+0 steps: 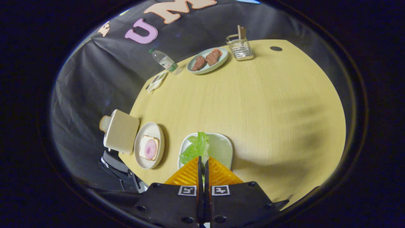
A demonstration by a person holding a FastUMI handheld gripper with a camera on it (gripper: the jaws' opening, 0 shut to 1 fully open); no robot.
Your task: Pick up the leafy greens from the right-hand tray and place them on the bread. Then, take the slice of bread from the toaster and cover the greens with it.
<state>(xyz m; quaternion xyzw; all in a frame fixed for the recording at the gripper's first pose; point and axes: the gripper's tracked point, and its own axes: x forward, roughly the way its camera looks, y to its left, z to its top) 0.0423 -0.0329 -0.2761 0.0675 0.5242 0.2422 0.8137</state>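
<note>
The leafy greens (196,148) are a crinkled light-green leaf over the pale tray (223,148), just ahead of my fingers. My gripper (202,159) is shut on the leaf's near end, with only a thin slit between the two fingers. To the left of the tray, a white plate (152,127) carries a slice of bread (149,148) topped with a pink round of ham. Beyond that plate at the table's edge stands a cream toaster (121,131), with another bread slice (104,123) sticking out of its slot.
At the far side of the yellow wooden table (269,110) sit a plate with two brown meat patties (207,60), a wire holder (240,48), a plastic bottle (163,60) and a small packet (156,82). A dark chair (117,164) stands near the toaster.
</note>
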